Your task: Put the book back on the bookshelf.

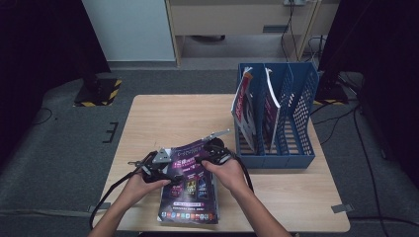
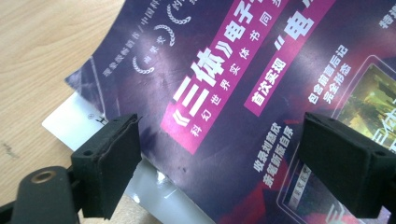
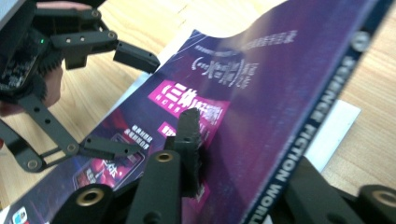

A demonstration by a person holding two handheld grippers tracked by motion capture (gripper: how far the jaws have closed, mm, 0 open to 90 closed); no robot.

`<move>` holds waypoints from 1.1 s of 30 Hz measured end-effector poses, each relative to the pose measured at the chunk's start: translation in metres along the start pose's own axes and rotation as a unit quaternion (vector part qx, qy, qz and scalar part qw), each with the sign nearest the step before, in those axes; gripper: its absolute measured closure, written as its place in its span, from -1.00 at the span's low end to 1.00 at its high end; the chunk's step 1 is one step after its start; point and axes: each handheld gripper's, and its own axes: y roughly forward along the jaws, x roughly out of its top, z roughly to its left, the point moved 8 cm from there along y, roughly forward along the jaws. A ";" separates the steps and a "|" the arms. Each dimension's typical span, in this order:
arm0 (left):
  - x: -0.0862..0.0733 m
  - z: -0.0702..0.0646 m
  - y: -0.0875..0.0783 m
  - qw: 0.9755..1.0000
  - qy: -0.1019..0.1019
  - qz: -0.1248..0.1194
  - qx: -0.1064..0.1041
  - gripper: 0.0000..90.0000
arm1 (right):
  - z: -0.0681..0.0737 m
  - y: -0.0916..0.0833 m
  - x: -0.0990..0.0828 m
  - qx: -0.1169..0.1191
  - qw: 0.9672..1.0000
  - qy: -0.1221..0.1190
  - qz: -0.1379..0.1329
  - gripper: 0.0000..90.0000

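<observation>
**Thin pinch on a floppy cover**

The right gripper (image 3: 205, 158) is clamped on the purple magazine's (image 1: 190, 185) spine edge; the left gripper (image 2: 219, 163) gapes over its cover (pads not pressing). The magazine lies near-centre on the table (image 1: 163, 113), atop another. Lifted one-sided, it could sag, slip free, or drag that one along.

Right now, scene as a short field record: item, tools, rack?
item: purple magazine on the wooden table, far end lifted
right tool: closed on the magazine's spine edge
left tool: jaws wide open over the cover, not gripping
under item: white sheet
rack: blue file rack at right, two magazines standing inside
</observation>
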 end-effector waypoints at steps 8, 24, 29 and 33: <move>0.004 0.008 -0.007 1.000 -0.003 -0.013 0.021 -0.71 | 0.008 -0.002 0.014 0.004 1.000 -0.011 -0.014 0.74; 0.005 0.021 -0.022 0.999 -0.019 -0.032 0.033 -0.71 | 0.017 -0.021 0.044 0.008 0.998 -0.027 -0.048 0.86; 0.006 0.025 -0.027 0.998 -0.027 -0.042 0.040 -0.72 | 0.020 -0.026 0.051 0.008 0.998 -0.036 -0.055 0.87; 0.008 0.028 -0.032 0.997 -0.032 -0.050 0.043 -0.72 | 0.022 -0.029 0.054 0.007 0.998 -0.038 -0.052 0.87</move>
